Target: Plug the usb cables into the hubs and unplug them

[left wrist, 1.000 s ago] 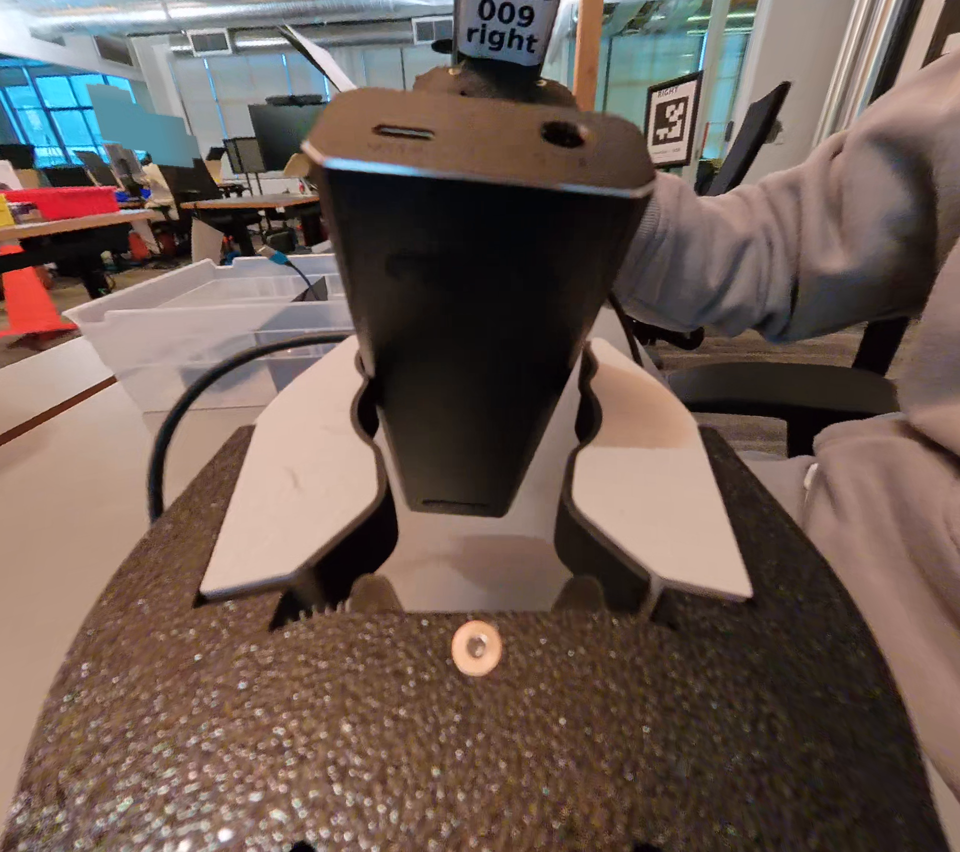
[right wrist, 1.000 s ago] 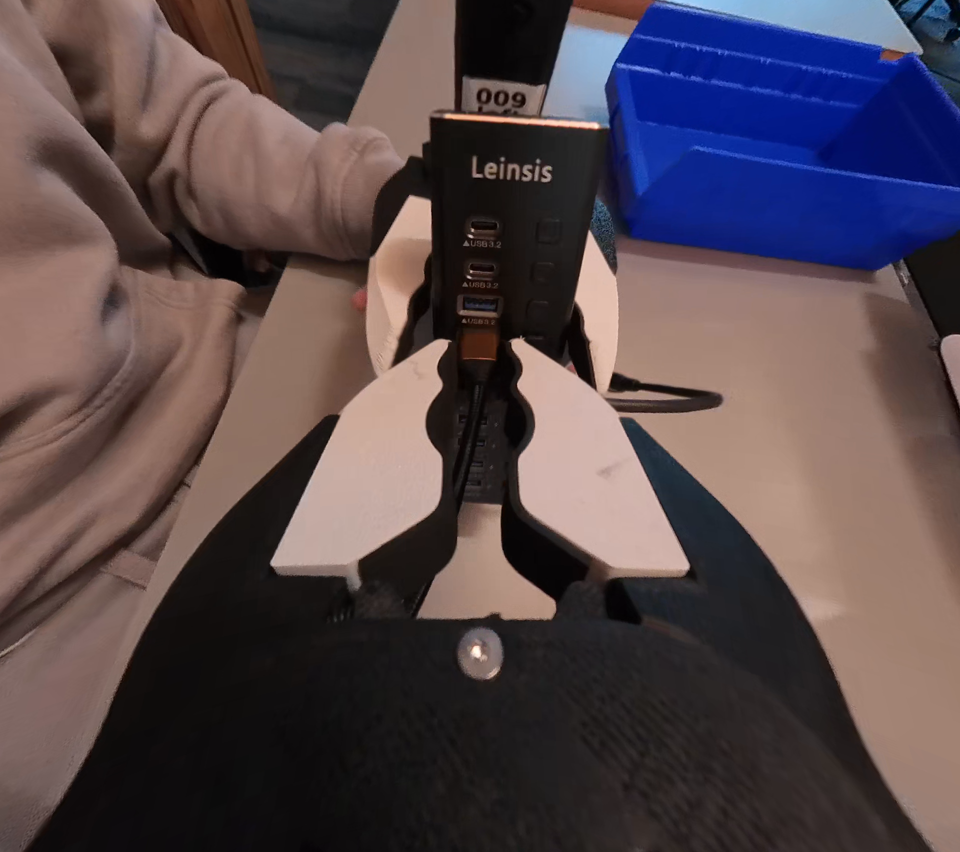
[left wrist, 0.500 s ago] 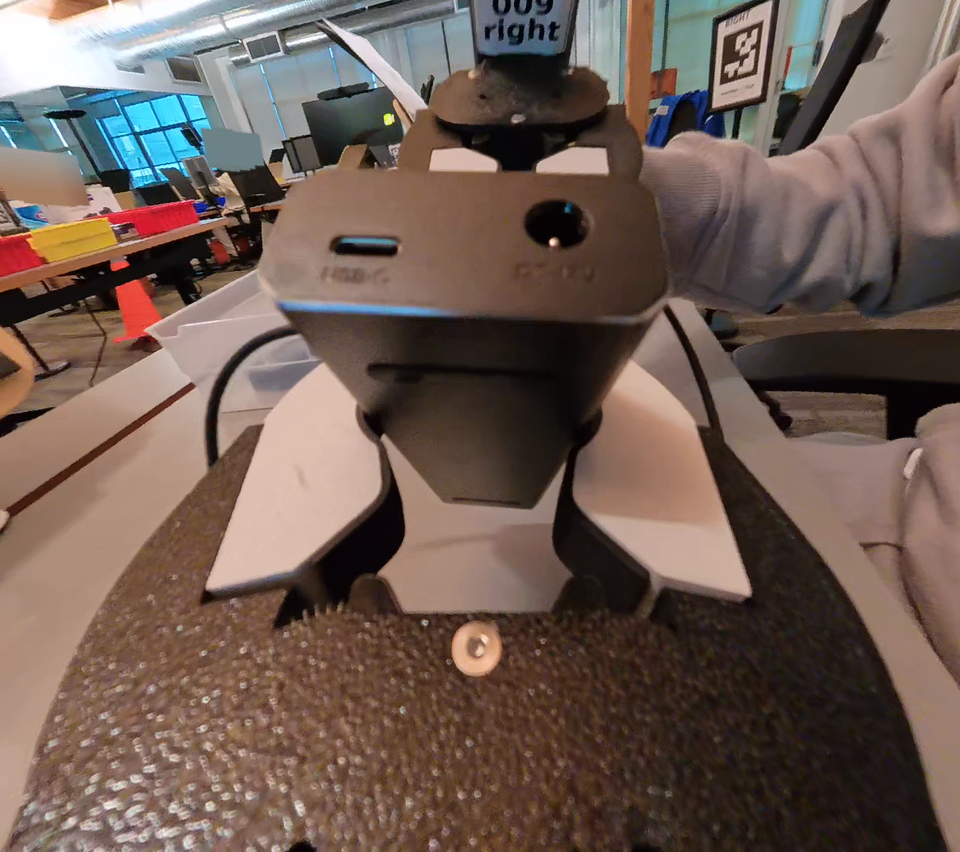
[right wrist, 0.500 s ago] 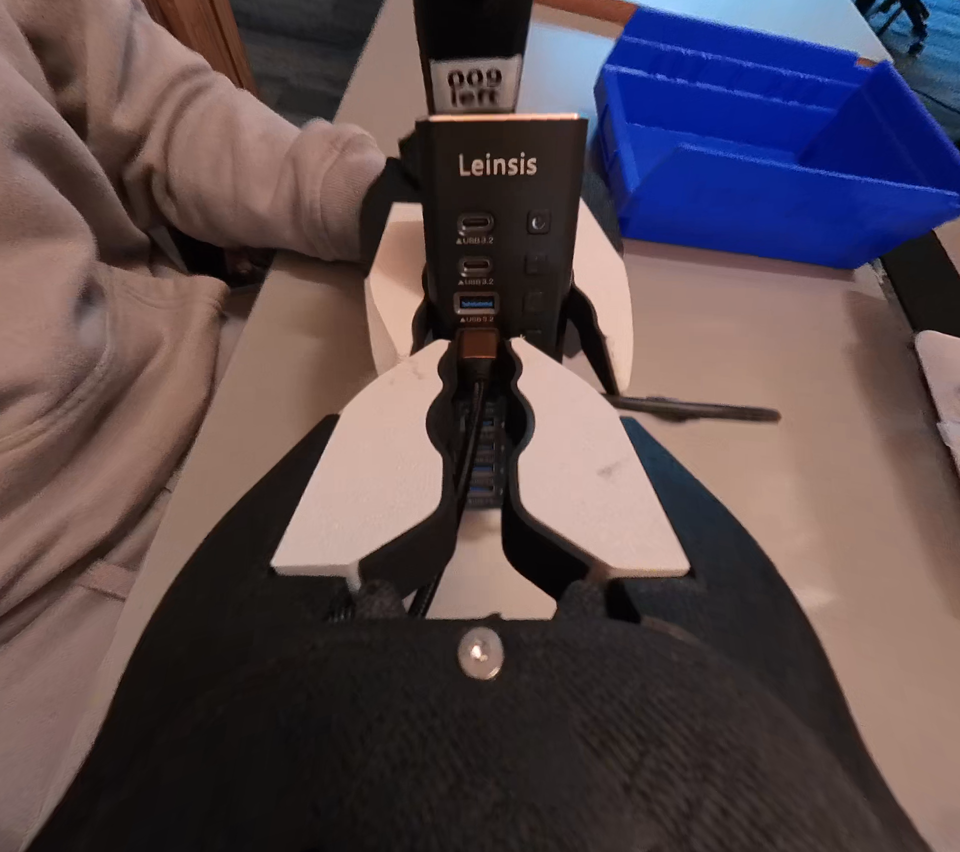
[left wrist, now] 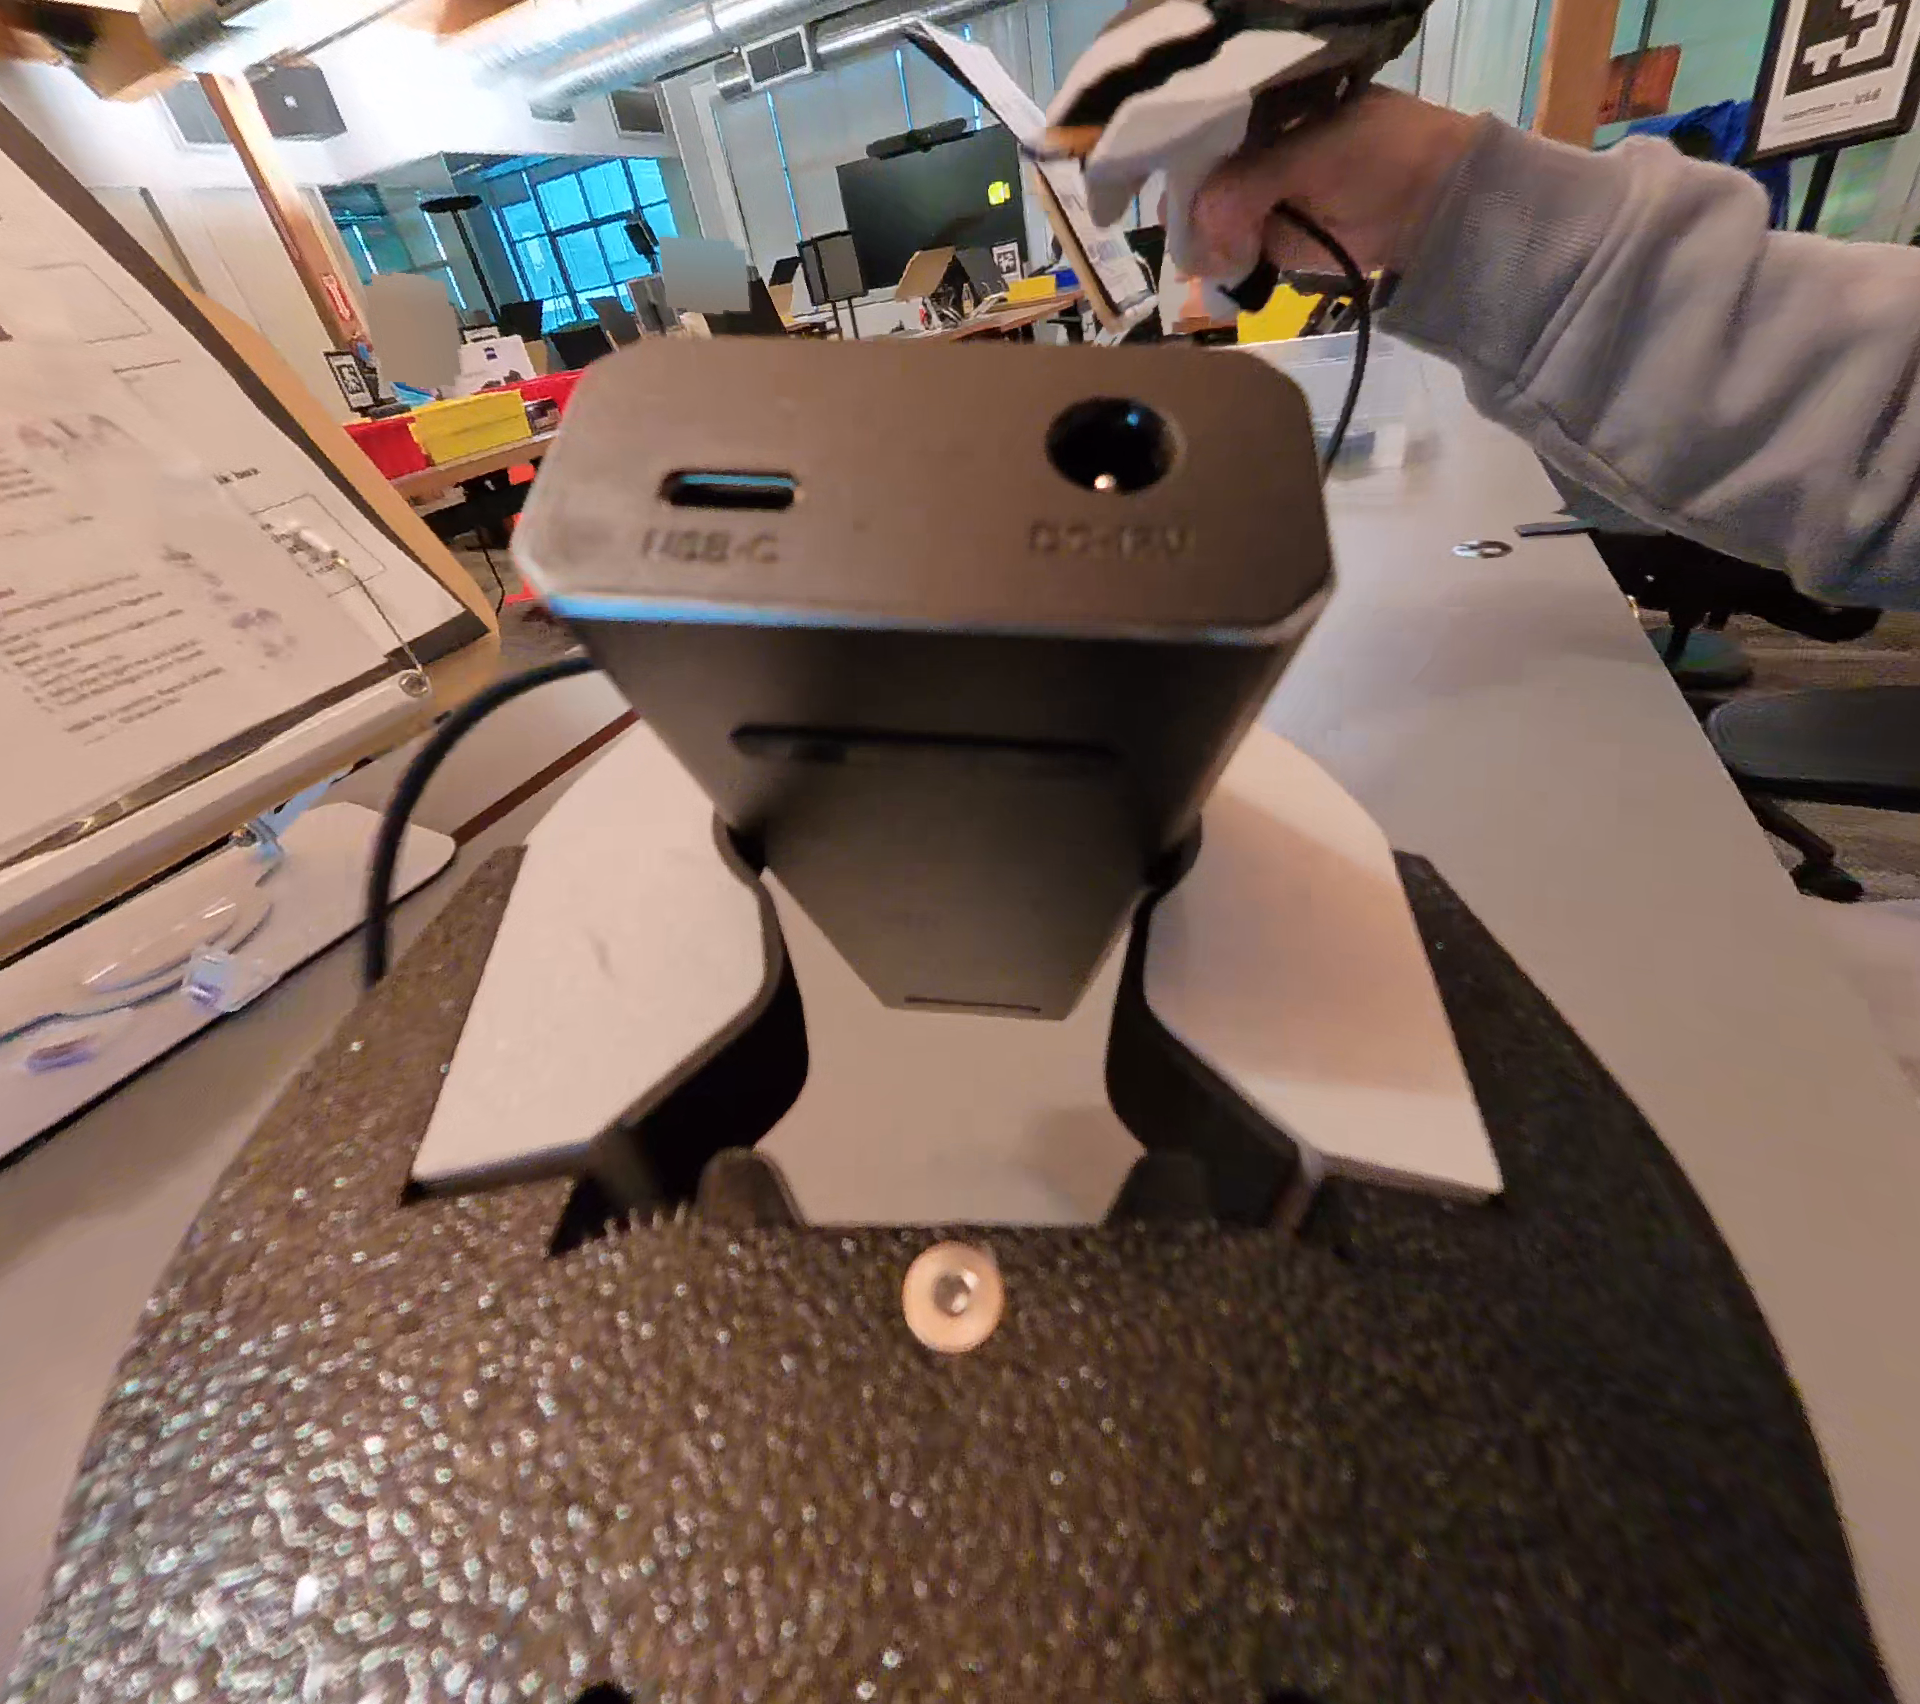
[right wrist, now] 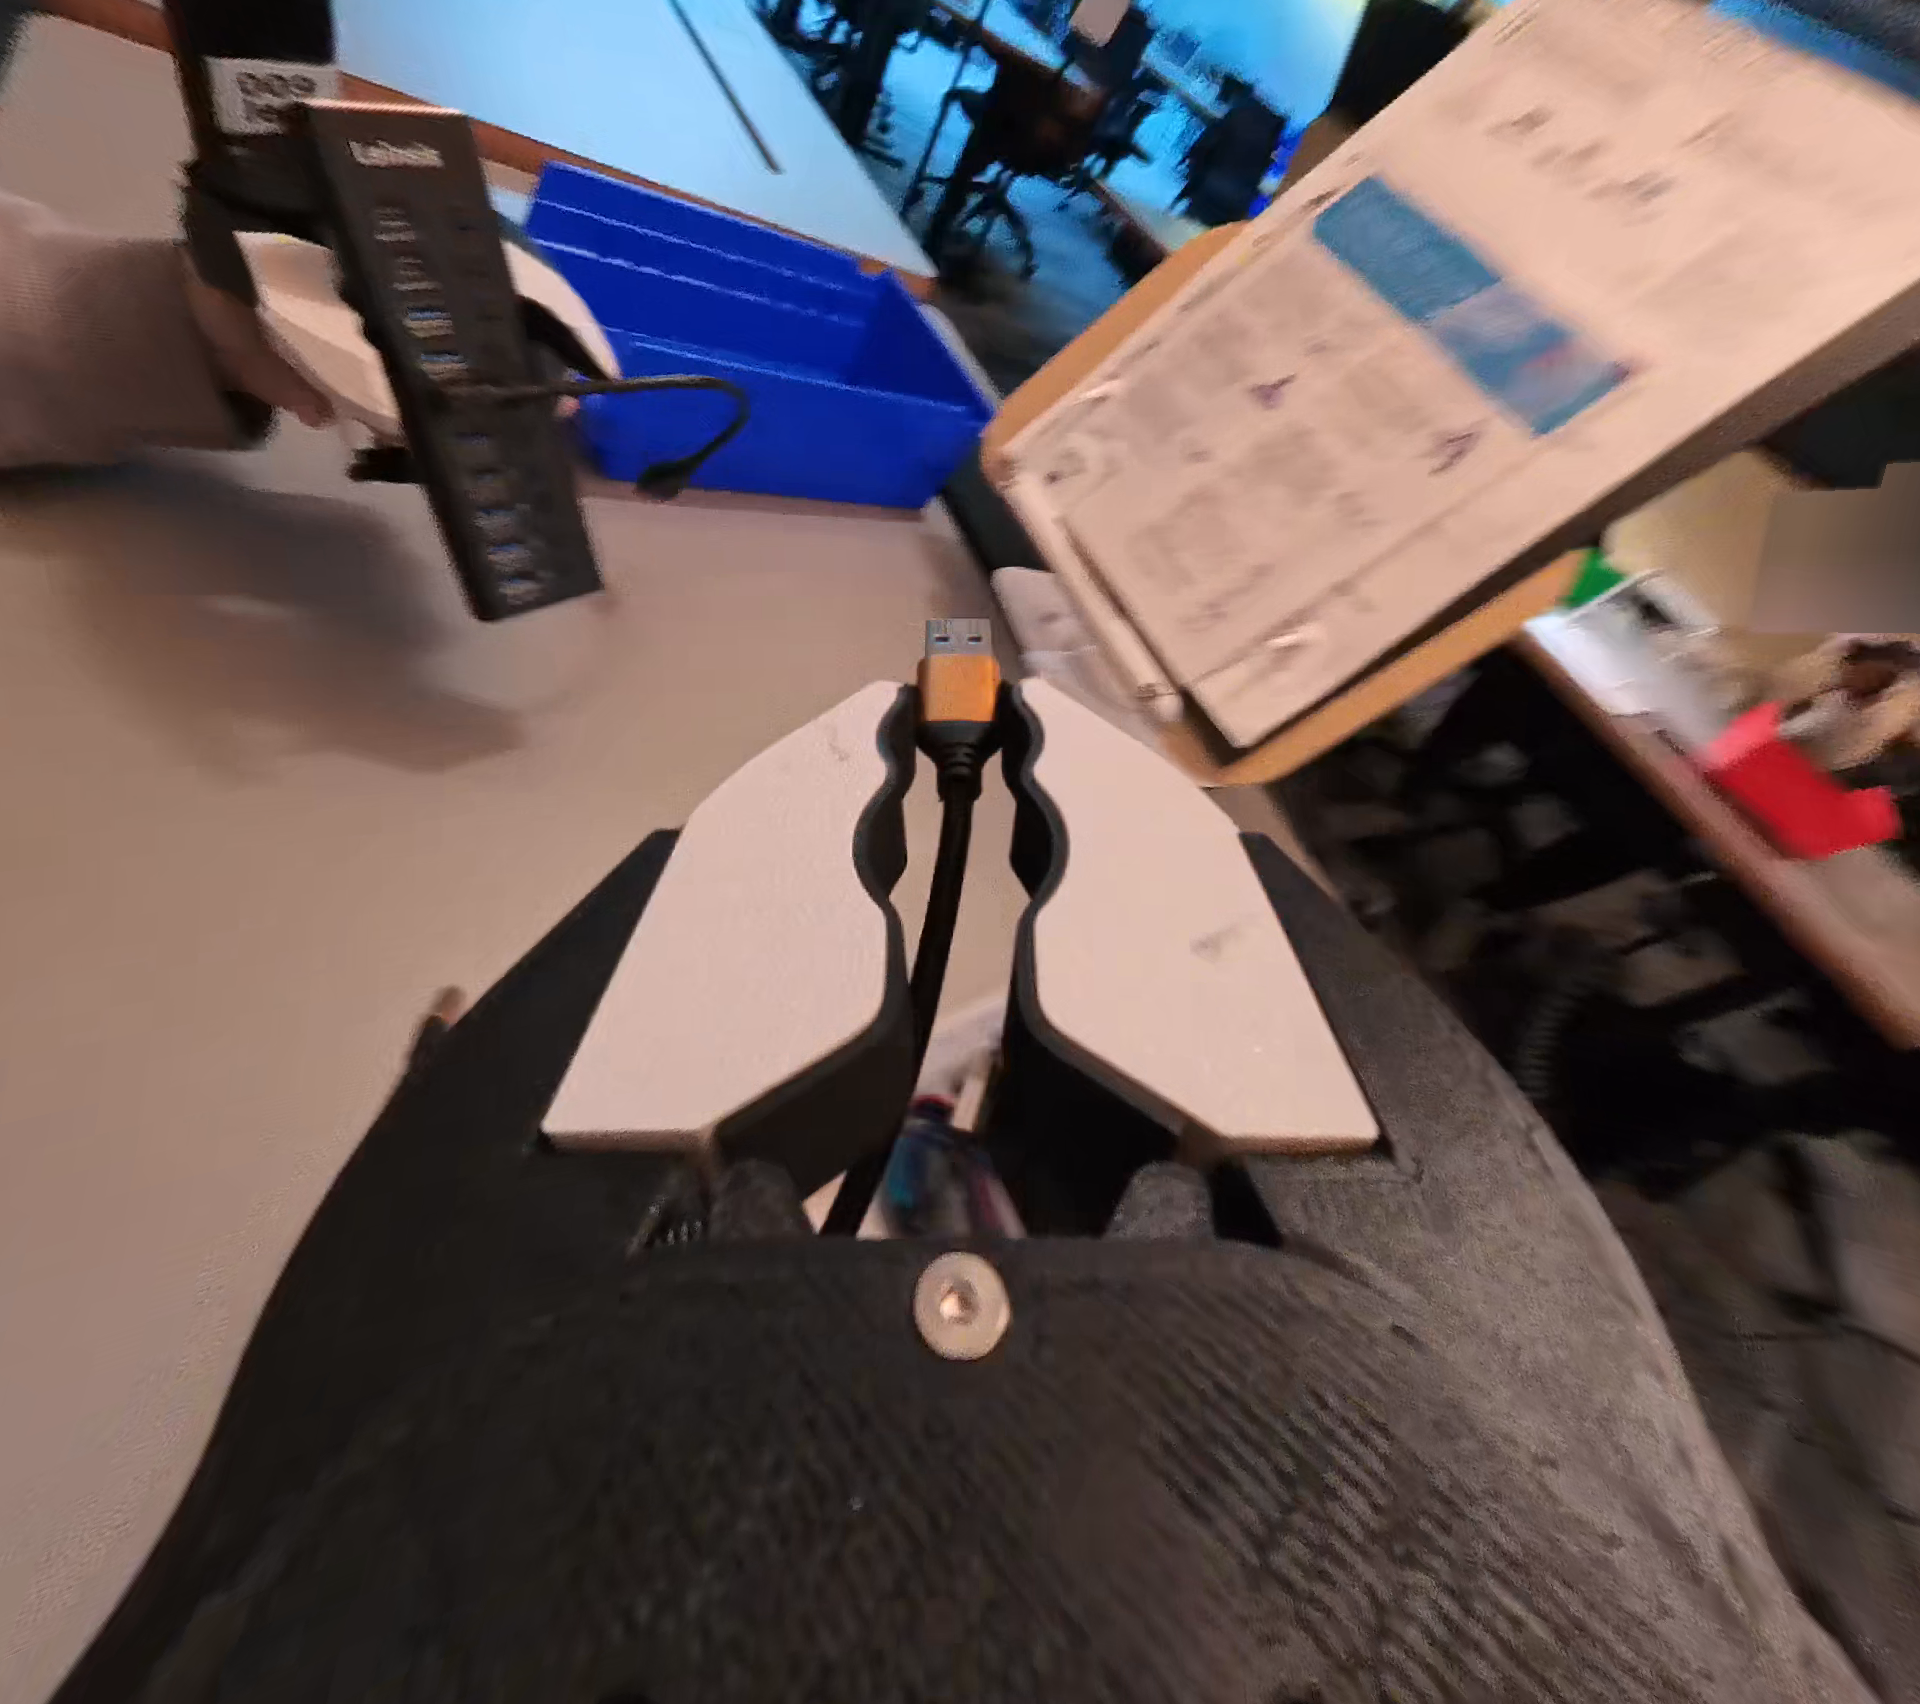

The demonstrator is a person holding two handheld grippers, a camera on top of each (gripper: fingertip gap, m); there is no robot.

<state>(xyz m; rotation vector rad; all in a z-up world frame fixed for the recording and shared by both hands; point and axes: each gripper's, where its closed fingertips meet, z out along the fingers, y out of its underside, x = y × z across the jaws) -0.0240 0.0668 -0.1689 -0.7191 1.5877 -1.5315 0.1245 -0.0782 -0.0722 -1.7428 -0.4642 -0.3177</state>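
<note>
My left gripper (left wrist: 956, 854) is shut on a black USB hub (left wrist: 925, 605) and holds it upright above the table, its end with two ports facing the camera. My right gripper (right wrist: 958, 698) is shut on the orange plug of a black USB cable (right wrist: 961, 683); the plug's metal tip is bare and points away. In the right wrist view the hub (right wrist: 447, 376) stands off to the left, apart from the plug, with another black cable (right wrist: 665, 418) still plugged into it. In the left wrist view the right gripper (left wrist: 1164, 96) is raised at the upper right.
A blue bin (right wrist: 769, 366) sits on the grey table (right wrist: 208, 823) behind the hub. A tilted board with printed sheets (right wrist: 1403, 366) stands at the right, also in the left wrist view (left wrist: 156, 574). A person's grey sleeve (left wrist: 1683, 345) reaches in from the right.
My right gripper has pulled the orange plug out of the hub and swung away to the right. The hub in my left gripper has tilted and now stands apart from the plug.
</note>
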